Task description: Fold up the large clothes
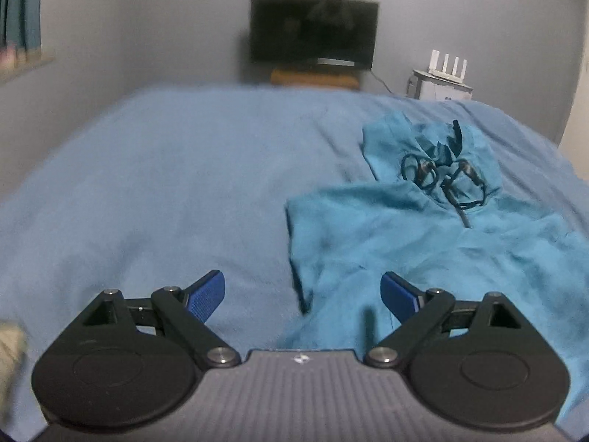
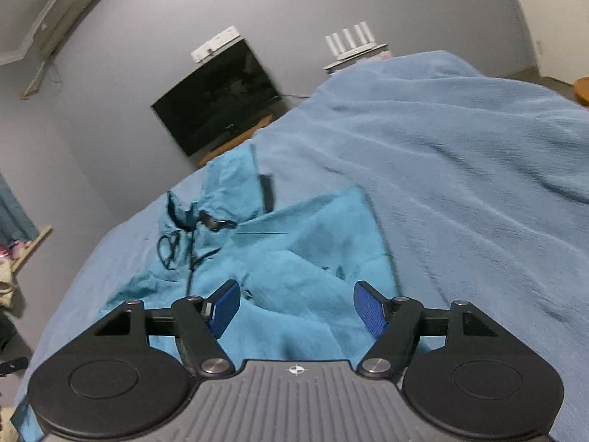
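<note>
**Trainee:** What is the state of the tools and the garment?

**Instructor:** The left gripper point(image 1: 302, 296) has its jaws spread wide, nothing pinched. The right gripper point(image 2: 296, 305) is also spread, somewhat less, and empty. The teal hooded garment point(image 1: 405, 243) lies on the blue bedspread point(image 1: 165, 184), hood end toward the far wall, dark drawcord point(image 1: 441, 180) loose on top. Its side panels appear already folded inward, though creases remain.

**Trainee:** Where is each tool relative to it?

**Instructor:** The left gripper straddles the garment's left edge: one pad point(image 1: 206, 294) is over bare bedspread, the other over fabric. The right gripper hovers over the near fabric just inside the right folded edge. Whether any pad touches cloth cannot be determined.

**Trainee:** What does the next fold likely require?

**Instructor:** Probably a lengthwise fold, near hem toward hood. Recommended procedure:
1. Seat each pad pair on a near corner, capturing every layer.
2. Avoid pinching the bedspread beneath.
3. Lift both corners evenly.
4. Keep the drawcord inside the fold.
</note>
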The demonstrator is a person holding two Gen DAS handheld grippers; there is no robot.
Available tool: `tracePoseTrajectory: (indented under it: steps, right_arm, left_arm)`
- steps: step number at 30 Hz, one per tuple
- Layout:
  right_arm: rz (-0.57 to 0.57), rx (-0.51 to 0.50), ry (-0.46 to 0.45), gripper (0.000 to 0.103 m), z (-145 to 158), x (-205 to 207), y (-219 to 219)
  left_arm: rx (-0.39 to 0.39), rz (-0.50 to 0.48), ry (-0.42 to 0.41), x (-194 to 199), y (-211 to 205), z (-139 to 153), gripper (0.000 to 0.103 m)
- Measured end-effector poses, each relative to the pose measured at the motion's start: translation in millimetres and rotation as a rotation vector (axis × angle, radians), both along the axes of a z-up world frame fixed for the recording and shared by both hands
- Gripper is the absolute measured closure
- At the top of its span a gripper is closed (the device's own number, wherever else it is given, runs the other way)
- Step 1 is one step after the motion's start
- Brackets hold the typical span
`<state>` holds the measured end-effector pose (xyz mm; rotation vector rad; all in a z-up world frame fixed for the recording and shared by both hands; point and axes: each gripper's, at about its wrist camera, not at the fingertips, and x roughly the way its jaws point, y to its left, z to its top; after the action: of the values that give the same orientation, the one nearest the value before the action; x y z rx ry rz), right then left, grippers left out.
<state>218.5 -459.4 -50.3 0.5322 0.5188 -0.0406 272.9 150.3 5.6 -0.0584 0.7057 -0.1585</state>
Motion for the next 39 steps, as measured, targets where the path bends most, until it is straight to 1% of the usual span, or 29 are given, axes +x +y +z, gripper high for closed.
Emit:
tracePoseTrajectory:
  steps: [1,2,3,4,5,8,11,13,15,16,18,20,22,23,24,25,26,27,28,29,30,32,33,34,36,37,39]
  right_arm:
    - [0.020,-0.009,-0.002,0.032,-0.5,1.2,2.3]
    - [0.037,-0.025,0.000,0.032,1.5,-1.8,3.9]
    - [0.061,-0.055,0.010,0.033,1.1,3.4,9.4]
    - [0.086,-0.089,0.020,0.034,0.3,9.2,15.3]
    - [0.106,-0.115,0.028,0.035,2.3,9.9,19.1]
    - [0.150,-0.188,0.038,0.036,3.8,25.2,30.2]
    - [0.151,-0.220,0.023,0.036,6.1,35.2,32.2]
    - [0.151,-0.234,0.013,0.037,5.8,41.0,30.9]
    - [0.141,-0.262,0.021,0.031,3.2,46.0,29.0]
    - [0.139,-0.269,0.031,0.030,1.3,44.9,26.2]
    - [0.158,-0.258,0.061,0.030,-5.3,46.7,20.8]
    - [0.182,-0.245,0.078,0.031,-11.1,48.1,18.1]
    - [0.205,-0.257,0.087,0.033,-12.5,48.4,20.0]
    - [0.224,-0.275,0.096,0.037,-12.0,49.3,22.9]
    - [0.240,-0.296,0.104,0.041,-11.4,49.8,26.0]
    - [0.262,-0.323,0.111,0.044,-10.3,49.7,29.6]
    - [0.283,-0.343,0.114,0.052,-9.3,48.8,32.7]
    - [0.301,-0.369,0.116,0.073,-8.6,48.2,36.0]
    - [0.308,-0.396,0.115,0.083,-8.0,47.6,38.7]
    - [0.309,-0.403,0.111,0.089,-6.5,46.4,39.1]
    - [0.307,-0.394,0.095,0.094,-4.3,45.2,38.7]
    - [0.293,-0.383,0.040,0.095,4.1,41.6,38.6]
    - [0.273,-0.382,0.007,0.096,9.4,40.3,38.7]
    - [0.254,-0.379,-0.022,0.097,14.2,39.5,38.0]
    - [0.206,-0.378,-0.079,0.099,22.4,38.2,36.3]
    - [0.180,-0.381,-0.097,0.099,25.0,38.0,34.3]
    - [0.106,-0.378,-0.135,0.099,28.9,38.9,27.6]
  left_arm:
    - [-0.067,0.003,0.032,4.0,8.4,-4.2,0.011]
    - [-0.115,0.009,0.060,6.4,14.9,-7.1,0.011]
    - [-0.153,0.019,0.082,12.9,18.1,-9.8,0.011]
    - [-0.182,0.032,0.099,18.8,22.3,-12.1,0.011]
    - [-0.191,0.039,0.105,24.5,23.0,-13.8,0.011]
    - [-0.173,0.051,0.117,40.8,20.6,-16.2,0.011]
    - [-0.158,0.036,0.151,58.2,12.5,-20.6,0.011]
    - [-0.138,0.011,0.193,68.2,4.5,-28.2,0.011]
    - [-0.113,-0.037,0.263,75.7,-5.2,-39.9,0.012]
    - [-0.103,-0.067,0.298,77.6,-9.5,-46.0,0.015]
    - [-0.096,-0.100,0.340,77.1,-14.5,-54.2,0.020]
    - [-0.117,-0.114,0.353,70.5,-13.7,-56.4,0.028]
    - [-0.153,-0.129,0.361,62.3,-12.2,-55.4,0.034]
    - [-0.147,-0.142,0.356,57.2,-14.1,-54.4,0.038]
    - [-0.130,-0.162,0.347,51.9,-16.7,-51.8,0.039]
    - [-0.103,-0.187,0.334,45.6,-20.3,-48.4,0.045]
    - [-0.073,-0.219,0.313,39.2,-26.0,-45.3,0.060]
    - [-0.037,-0.247,0.290,32.8,-31.7,-42.0,0.068]
    - [-0.004,-0.267,0.269,28.6,-37.3,-38.5,0.078]
    - [0.036,-0.291,0.238,23.7,-44.1,-34.4,0.088]
    - [0.080,-0.304,0.200,20.0,-50.9,-29.9,0.090]
    - [0.162,-0.264,0.090,15.5,-55.5,-18.0,0.091]
    - [0.168,-0.239,0.033,15.9,-56.0,-11.0,0.091]
    - [0.139,-0.217,-0.021,18.3,-53.3,-2.6,0.091]
    - [0.072,-0.170,-0.084,28.7,-48.4,9.7,0.092]
    - [0.063,-0.151,-0.106,36.3,-49.5,13.4,0.092]
    - [0.088,-0.135,-0.147,50.4,-57.7,16.0,0.092]
